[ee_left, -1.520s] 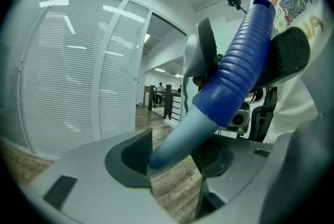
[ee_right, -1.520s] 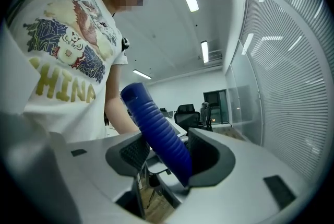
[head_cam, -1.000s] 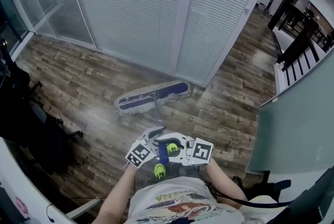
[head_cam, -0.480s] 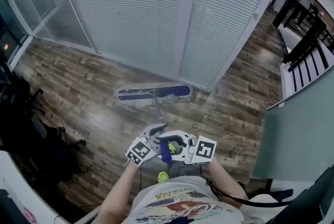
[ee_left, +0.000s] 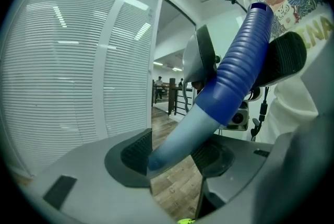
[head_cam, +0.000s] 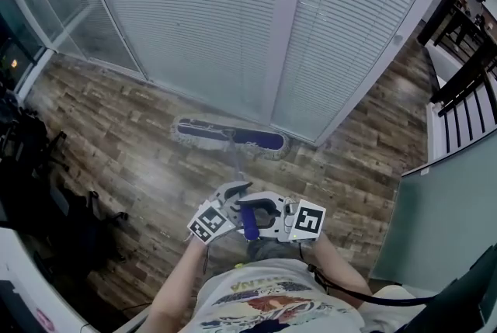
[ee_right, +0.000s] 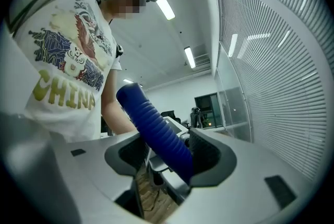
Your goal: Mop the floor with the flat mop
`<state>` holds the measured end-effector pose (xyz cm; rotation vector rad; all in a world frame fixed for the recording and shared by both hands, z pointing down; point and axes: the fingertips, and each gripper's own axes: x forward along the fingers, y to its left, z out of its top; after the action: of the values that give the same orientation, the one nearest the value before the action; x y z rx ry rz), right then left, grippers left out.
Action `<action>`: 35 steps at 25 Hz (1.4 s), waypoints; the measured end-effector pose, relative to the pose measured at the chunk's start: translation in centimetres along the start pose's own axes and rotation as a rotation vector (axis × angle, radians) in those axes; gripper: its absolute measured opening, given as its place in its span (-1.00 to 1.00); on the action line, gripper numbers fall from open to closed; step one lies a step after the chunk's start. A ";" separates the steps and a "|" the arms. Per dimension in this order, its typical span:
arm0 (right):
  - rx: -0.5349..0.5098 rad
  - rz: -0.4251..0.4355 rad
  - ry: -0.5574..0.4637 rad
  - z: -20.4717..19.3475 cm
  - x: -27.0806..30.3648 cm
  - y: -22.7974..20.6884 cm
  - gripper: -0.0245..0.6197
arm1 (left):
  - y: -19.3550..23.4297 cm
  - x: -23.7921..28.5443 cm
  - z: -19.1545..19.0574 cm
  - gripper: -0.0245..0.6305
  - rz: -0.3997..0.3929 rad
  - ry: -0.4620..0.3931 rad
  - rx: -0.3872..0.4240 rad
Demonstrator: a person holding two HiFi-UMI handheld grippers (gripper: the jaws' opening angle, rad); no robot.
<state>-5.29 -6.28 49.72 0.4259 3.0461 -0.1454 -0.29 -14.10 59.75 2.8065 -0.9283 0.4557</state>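
The flat mop head [head_cam: 229, 137], blue with a grey fringe, lies on the wood floor right along the foot of the blinds wall. Its pale pole [head_cam: 235, 165] runs back to both grippers in front of my chest. My left gripper [head_cam: 233, 194] is shut on the pole [ee_left: 180, 137] just below the blue ribbed grip [ee_left: 237, 69]. Behind it, my right gripper [head_cam: 260, 216] holds that blue grip [ee_right: 156, 131] between its pads, and its jaws are opening slightly. In the right gripper view the grip crosses the jaws at a slant.
A glass wall with white blinds [head_cam: 233, 13] stands straight ahead. Dark chairs and gear [head_cam: 31, 168] crowd the left side. A frosted partition [head_cam: 450, 207] is at the right, with a dark railing [head_cam: 466, 52] beyond it. Wood floor [head_cam: 116, 122] stretches left of the mop.
The mop head has slid further away to the base of the blinds and swung round, its right end now lower in the view. Both grippers kept hold and moved with it.
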 end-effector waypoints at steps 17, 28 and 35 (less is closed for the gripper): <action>0.019 0.195 0.114 -3.0 -0.4 9.6 -0.20 | -7.8 -2.3 -2.9 -0.27 0.086 0.054 -0.080; 0.004 0.325 0.173 -4.5 -0.4 26.7 -0.20 | -22.7 -8.2 -5.5 -0.27 0.206 0.026 -0.140; 0.066 0.459 0.165 -3.8 1.4 35.6 -0.20 | -29.6 -13.2 -6.7 -0.27 0.288 0.019 -0.203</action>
<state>3.03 28.53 50.40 1.1752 3.0022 -0.1925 5.84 18.38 60.34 2.4933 -1.3032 0.3968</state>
